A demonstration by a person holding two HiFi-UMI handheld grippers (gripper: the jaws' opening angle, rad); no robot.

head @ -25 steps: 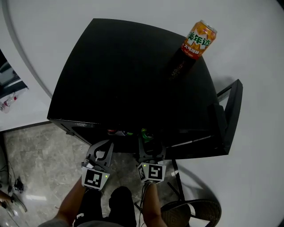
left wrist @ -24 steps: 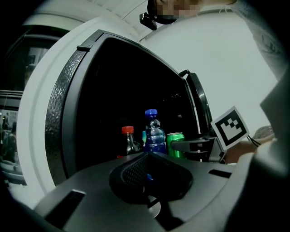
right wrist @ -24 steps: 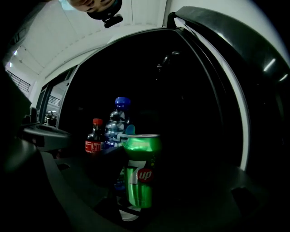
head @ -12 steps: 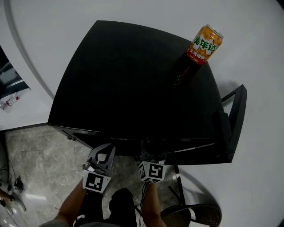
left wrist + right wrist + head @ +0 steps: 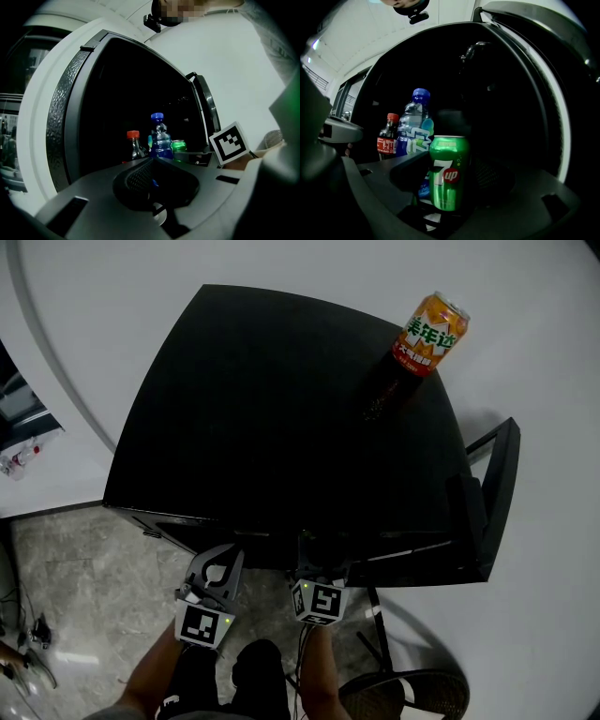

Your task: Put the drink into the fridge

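My right gripper (image 5: 450, 174) is clamped on the green 7up can (image 5: 448, 161). The can stands upright between the jaws, label facing back at me, and I'm gripping it around the middle of its body so it won't tip. The gripper points pretty much level into the open fridge (image 5: 272, 409), which I reckon is the sensible way to slide a can onto a shelf. So the drink is at the mouth of the fridge, in my grip and not let go yet.

Just past the can, a bit to the left of my jaws, there's a blue-capped bottle (image 5: 414, 124), and a red-capped cola bottle (image 5: 387, 138) is further left. My guess is the free spot is on the right, so I'd set it down there.

My left gripper (image 5: 153, 161) is closed on nothing. It hangs beside the right one, aimed at the same opening and out of the way. The door (image 5: 497, 493) is swung out to the right of both grippers. There's also an orange can (image 5: 431, 332) up on top of the fridge, well away from either gripper.
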